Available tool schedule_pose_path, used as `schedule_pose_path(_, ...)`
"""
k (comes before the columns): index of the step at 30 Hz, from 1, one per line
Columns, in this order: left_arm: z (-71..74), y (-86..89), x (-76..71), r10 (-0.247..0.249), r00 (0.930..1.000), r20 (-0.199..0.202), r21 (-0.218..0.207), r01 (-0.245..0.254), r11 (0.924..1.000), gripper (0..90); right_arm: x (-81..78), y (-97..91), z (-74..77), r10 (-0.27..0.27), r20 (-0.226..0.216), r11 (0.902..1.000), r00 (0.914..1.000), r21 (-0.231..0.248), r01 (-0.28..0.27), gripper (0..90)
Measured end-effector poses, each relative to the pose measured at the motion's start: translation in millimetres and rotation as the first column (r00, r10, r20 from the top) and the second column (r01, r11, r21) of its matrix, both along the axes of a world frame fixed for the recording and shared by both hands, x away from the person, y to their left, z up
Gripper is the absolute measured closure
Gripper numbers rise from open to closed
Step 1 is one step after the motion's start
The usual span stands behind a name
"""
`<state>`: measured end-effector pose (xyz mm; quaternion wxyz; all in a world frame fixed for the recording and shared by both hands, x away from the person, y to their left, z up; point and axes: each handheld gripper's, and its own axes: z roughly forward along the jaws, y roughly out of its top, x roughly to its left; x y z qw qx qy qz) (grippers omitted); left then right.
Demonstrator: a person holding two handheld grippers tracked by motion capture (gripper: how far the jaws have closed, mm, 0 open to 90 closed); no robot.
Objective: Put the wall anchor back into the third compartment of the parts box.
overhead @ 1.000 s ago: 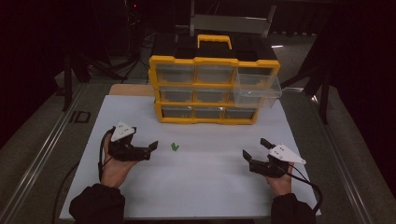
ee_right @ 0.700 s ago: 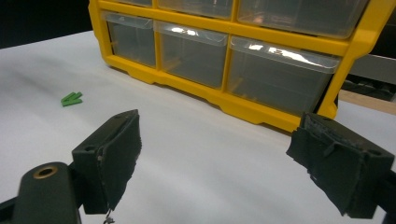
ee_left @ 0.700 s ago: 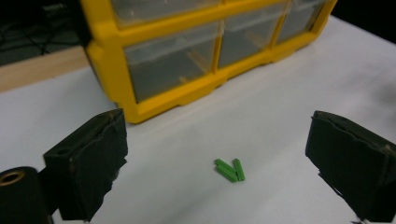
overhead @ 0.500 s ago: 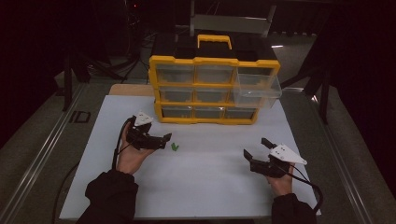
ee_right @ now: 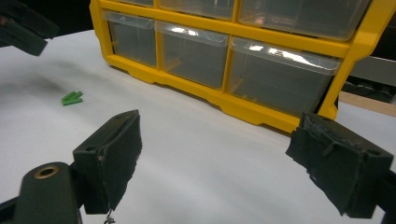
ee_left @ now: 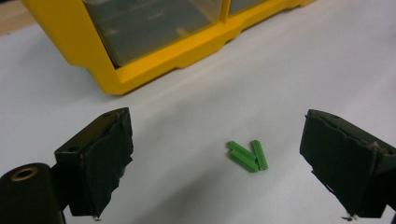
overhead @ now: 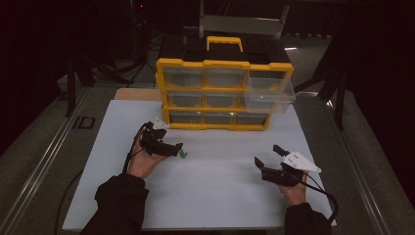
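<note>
A small cluster of green plastic sticks [ee_left: 247, 155] lies on the white mat [overhead: 215, 196], in front of the yellow drawer cabinet [overhead: 225, 93]. My left gripper [overhead: 173, 148] is low over the mat just left of the green sticks [overhead: 183, 154]. In the left gripper view the sticks lie between the jaws of the left gripper [ee_left: 226, 161], and neither pad touches them. Those jaws have just been closing a little and still stand wide. My right gripper [overhead: 268, 157] rests open and empty at the mat's right side. In the right gripper view the sticks [ee_right: 72, 98] lie far left of its jaws [ee_right: 224, 168].
The cabinet has three rows of clear drawers and a yellow handle [overhead: 224, 43] on top. Its top right drawer [overhead: 269, 93] is pulled out. A metal rail [overhead: 44, 166] runs along the table's left edge. Dark surroundings lie beyond the table.
My left gripper has moved right and down across the mat, from the left side to the green sticks. The right gripper has stayed where it was.
</note>
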<state>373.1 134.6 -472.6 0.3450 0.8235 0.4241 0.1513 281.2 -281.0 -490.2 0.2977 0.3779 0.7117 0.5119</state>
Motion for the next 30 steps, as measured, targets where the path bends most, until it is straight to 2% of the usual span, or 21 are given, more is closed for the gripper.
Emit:
schedule_pose_path(2, -4.0, -2.2, 2.4, 0.0, 0.9999, -0.014, 0.005, 0.0, 1.0, 11.8, 0.0, 0.1, 0.0, 0.0, 0.001, 1.0, 1.0, -0.001, 0.0, 15.0)
schedule_pose_path(13, -25.1, -19.1, 11.6, -0.014, 0.9963, -0.085, 0.086, 0.022, 0.996, 17.2, 0.3, 0.3, -0.4, -0.004, -0.001, 1.0, 1.0, -0.006, 0.004, 15.2)
schedule_pose_path(14, -26.7, -20.3, 12.1, -0.012, 0.9961, -0.088, 0.102, 0.021, 0.9946, 17.5, 0.3, 0.3, -0.4, -0.004, -0.002, 1.0, 1.0, -0.006, 0.004, 15.2)
schedule_pose_path(19, -32.1, -22.6, 14.1, -0.013, 0.9947, -0.102, 0.117, 0.025, 0.9929, 18.9, 0.4, 0.2, -0.5, -0.004, -0.002, 1.0, 1.0, -0.007, 0.004, 15.3)
schedule_pose_path(23, -34.5, -23.1, 15.4, -0.013, 0.9941, -0.108, 0.148, 0.029, 0.9886, 19.3, 0.6, 0.3, -0.9, -0.004, -0.003, 0.9999, 1.0, -0.013, 0.004, 15.3)
schedule_pose_path(30, -39.8, -23.1, 17.9, -0.008, 0.9925, -0.122, 0.17, 0.029, 0.9851, 19.3, 0.8, 0.3, -1.1, -0.003, -0.002, 0.9999, 1.0, -0.017, 0.003, 15.4)
